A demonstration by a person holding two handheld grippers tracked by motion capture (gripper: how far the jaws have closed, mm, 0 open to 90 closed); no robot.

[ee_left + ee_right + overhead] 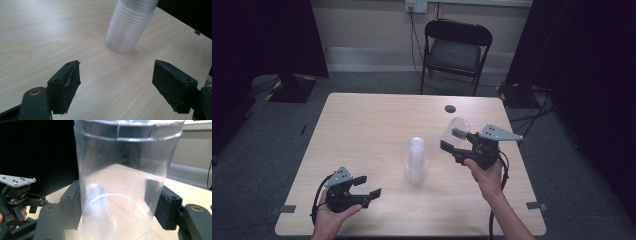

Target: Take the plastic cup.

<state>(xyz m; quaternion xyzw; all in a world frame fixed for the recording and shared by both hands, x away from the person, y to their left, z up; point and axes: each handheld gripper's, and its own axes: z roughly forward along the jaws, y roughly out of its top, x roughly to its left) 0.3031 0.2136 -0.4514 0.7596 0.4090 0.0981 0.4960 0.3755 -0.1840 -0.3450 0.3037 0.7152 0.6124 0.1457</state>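
Note:
A stack of clear plastic cups (416,160) stands upside down near the middle of the wooden table (372,115). Up and to the right of the stack, my right gripper (453,140) is shut on a single clear cup (455,131), held off the table. In the right gripper view the black pads (72,202) press both sides of that cup (125,170). My left gripper (368,186) is open near the front left of the table, with nothing between its jaws. In the left gripper view it (116,82) points at the stack (130,25), a short way ahead.
A black folding chair (455,50) stands behind the table's far edge. A small dark round cap (450,108) is set in the tabletop at the back right. Dark curtains hang on both sides.

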